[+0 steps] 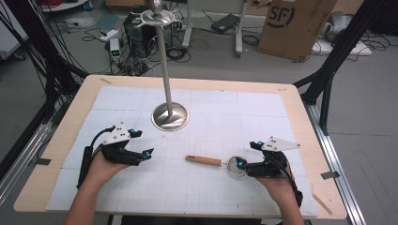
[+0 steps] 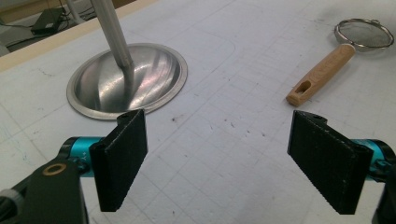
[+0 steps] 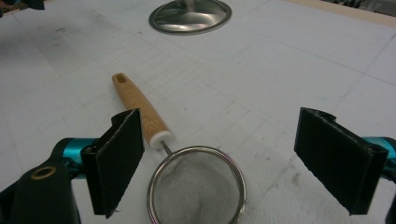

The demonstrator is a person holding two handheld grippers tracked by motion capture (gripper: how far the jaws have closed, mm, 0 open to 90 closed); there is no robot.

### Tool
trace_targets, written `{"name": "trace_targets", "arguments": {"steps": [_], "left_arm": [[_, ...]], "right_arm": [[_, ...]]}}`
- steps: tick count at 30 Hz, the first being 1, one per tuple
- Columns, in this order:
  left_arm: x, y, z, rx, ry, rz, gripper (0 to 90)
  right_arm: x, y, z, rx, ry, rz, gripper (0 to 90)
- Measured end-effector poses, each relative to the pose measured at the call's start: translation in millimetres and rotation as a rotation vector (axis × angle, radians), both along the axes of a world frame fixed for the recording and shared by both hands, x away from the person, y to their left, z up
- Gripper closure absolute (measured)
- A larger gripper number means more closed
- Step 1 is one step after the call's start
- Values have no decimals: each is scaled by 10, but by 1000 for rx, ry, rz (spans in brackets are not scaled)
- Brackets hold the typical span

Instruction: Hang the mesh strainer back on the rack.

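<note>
A small mesh strainer with a wooden handle lies flat on the white mat, its handle pointing left. My right gripper hovers open right at the mesh ring; in the right gripper view the strainer lies low between the wide-apart jaws, nearer the left one, and nothing is gripped. At the mat's left my left gripper is open and empty. Ahead of its jaws are the stand's base and, to the right, the strainer.
A tall metal stand with a round domed base and a hooked top rises at the mat's middle back. The white gridded mat covers a wooden table. Cardboard box, cables and frames lie on the floor beyond.
</note>
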State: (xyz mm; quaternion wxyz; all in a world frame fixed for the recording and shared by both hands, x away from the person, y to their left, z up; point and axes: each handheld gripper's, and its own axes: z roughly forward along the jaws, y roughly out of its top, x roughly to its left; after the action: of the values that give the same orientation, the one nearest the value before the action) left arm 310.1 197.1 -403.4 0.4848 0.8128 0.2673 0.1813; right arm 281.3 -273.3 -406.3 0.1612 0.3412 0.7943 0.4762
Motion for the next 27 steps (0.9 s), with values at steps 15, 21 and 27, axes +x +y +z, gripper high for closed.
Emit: {"name": "trace_targets", "arguments": {"steps": [15,21,27], "left_arm": [[0,-11,2,-13,9,-9,207],[-2,7,15,-16,3,-3,206],[-7,3,18,-24,0,0,206]], "right_arm": [[188,369,48,-91,26,120,198],[258,498,28,-135,60,148,198],[284,645,-29,-206,102,198,226]]}}
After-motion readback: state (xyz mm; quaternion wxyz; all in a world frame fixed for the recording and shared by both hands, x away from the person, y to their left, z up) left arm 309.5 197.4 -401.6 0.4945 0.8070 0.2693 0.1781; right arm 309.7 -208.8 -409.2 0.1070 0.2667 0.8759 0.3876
